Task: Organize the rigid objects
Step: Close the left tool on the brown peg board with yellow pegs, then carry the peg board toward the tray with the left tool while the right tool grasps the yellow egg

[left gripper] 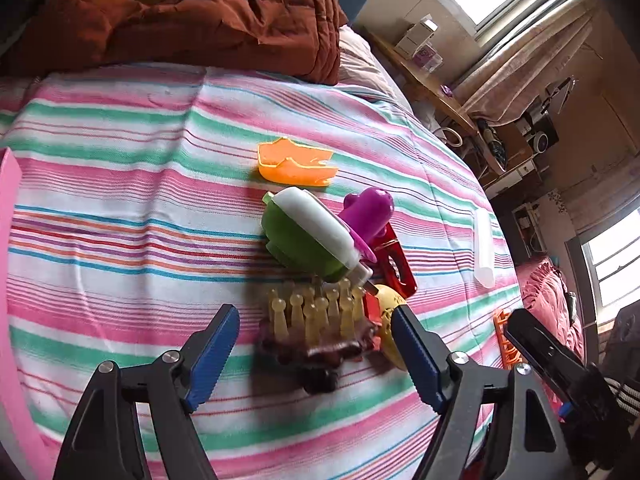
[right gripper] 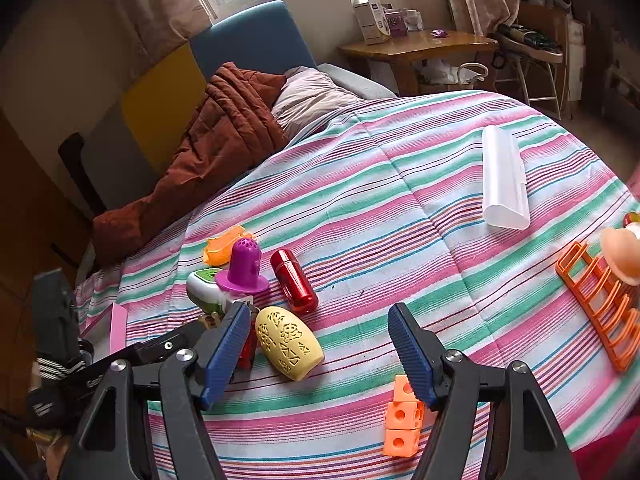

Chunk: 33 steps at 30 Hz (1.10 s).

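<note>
The left gripper (left gripper: pixel 316 354) is open, and the brown brush with pale bristles (left gripper: pixel 316 332) lies between its jaws. Beyond it are the green-white piece (left gripper: pixel 308 236) and the orange mould (left gripper: pixel 294 162). The right gripper (right gripper: pixel 320 354) is open too; the yellow egg-shaped case (right gripper: pixel 290 342) lies just inside its left jaw, the orange cubes (right gripper: pixel 402 416) by its right jaw, and the red capsule (right gripper: pixel 294 280) farther ahead.

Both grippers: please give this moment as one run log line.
left gripper: open, over brush | right gripper: open, empty, near yellow egg

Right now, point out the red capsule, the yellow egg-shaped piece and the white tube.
red capsule (right gripper: pixel 294 281), right wrist view, middle of its body
yellow egg-shaped piece (right gripper: pixel 289 343), right wrist view, patterned side
white tube (right gripper: pixel 503 178), right wrist view, mid-length
</note>
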Tool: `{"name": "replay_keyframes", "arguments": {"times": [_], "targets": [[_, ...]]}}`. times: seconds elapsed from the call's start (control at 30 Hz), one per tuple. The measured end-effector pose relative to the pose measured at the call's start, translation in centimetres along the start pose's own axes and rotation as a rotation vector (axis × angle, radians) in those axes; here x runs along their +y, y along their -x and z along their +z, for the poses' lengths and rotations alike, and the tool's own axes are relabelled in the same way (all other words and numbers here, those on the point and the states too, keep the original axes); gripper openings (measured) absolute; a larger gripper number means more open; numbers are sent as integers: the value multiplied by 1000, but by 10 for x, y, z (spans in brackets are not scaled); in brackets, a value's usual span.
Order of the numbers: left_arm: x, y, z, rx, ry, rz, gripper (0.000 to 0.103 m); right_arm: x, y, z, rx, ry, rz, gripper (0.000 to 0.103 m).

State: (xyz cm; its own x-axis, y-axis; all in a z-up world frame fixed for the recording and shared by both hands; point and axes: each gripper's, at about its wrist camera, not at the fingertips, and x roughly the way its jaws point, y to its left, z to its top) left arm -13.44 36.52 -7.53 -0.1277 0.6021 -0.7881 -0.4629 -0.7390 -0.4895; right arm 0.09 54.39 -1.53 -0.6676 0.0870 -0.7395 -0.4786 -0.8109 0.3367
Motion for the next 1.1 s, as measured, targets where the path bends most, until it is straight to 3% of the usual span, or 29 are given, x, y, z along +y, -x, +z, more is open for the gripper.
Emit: {"name": "replay_keyframes", "arguments": {"times": [0.1, 0.13, 0.23, 0.5, 0.77, 1.1], "targets": [[7, -16, -1, 32, 24, -14, 77, 0, -2, 0, 5, 1, -4, 72], [7, -14, -2, 15, 17, -26, 68, 0, -2, -1, 6, 2, -5, 72], [11, -7, -9, 22, 29, -55, 68, 0, -3, -1, 9, 6, -4, 72], [19, 37, -56, 2, -92, 27, 68, 9, -17, -10, 74, 35, 22, 72], [19, 67, -104, 20, -199, 58, 68, 38, -36, -28, 157, 217, 11, 72], [18, 68, -109, 2, -225, 50, 68, 61, -91, -27, 296, 383, -93, 72]]}}
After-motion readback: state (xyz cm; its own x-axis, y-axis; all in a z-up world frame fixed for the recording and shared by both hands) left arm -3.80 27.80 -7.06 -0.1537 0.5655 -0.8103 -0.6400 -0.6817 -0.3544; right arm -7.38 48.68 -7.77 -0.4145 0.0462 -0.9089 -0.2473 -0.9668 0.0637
